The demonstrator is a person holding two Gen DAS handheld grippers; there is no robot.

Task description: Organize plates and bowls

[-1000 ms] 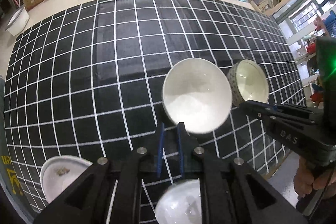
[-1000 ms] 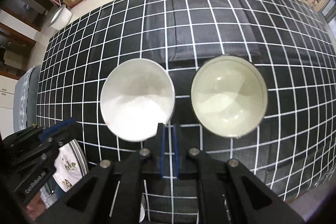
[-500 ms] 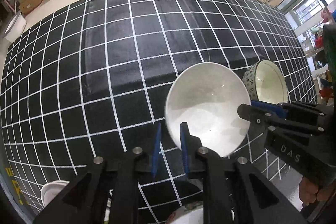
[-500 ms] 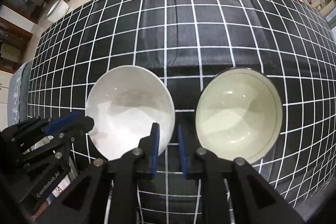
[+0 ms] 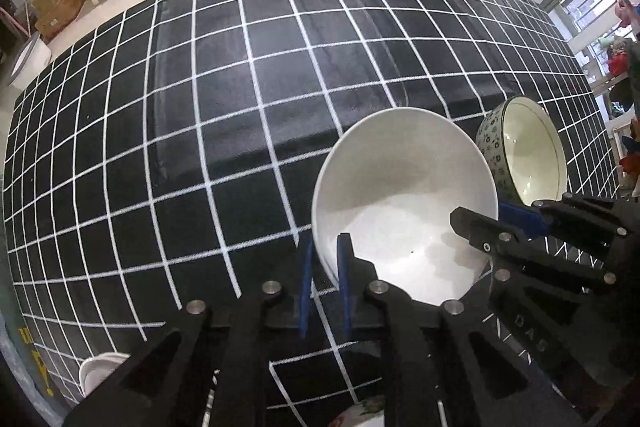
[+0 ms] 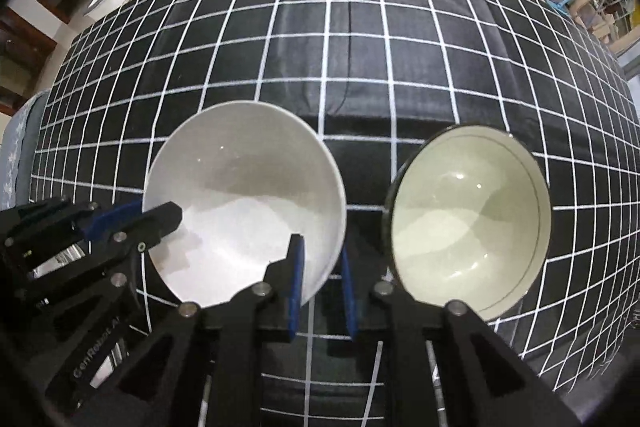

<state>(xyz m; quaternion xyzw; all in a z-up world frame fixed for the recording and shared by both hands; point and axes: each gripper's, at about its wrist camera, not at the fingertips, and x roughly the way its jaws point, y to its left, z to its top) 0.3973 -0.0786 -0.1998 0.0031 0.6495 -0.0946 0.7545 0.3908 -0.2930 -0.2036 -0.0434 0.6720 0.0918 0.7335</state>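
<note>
1. I have my left gripper (image 5: 325, 251) closed on the near rim of the white bowl (image 5: 400, 187), with one blue pad inside the bowl and one outside
2. My right gripper (image 6: 322, 247) sits over the other side of the same rim. Its pads are a little apart, with the rim between them, and I do not think they are pressing on it yet
3. The white bowl sits on the checked cloth (image 5: 240, 107), right in front of both grippers. The green bowl with the dotted outside (image 6: 468, 219) stands just beside my right gripper, on its outer side
4. What could go wrong: if I lift now, only one side is held, so the bowl could tip and slide out of the pads
5. The bowl is smooth and shiny, and the grip is only on a thin edge, so it could slip and crack
6. The outer pad of my right gripper is very near the green bowl, so if I swing that way I could bump it
7. If both grippers pull in different ways, the bowl could twist loose
8. Both grippers point almost straight down at the cloth, with the fingers hanging over the rim from above. They face each other across the bowl
</note>
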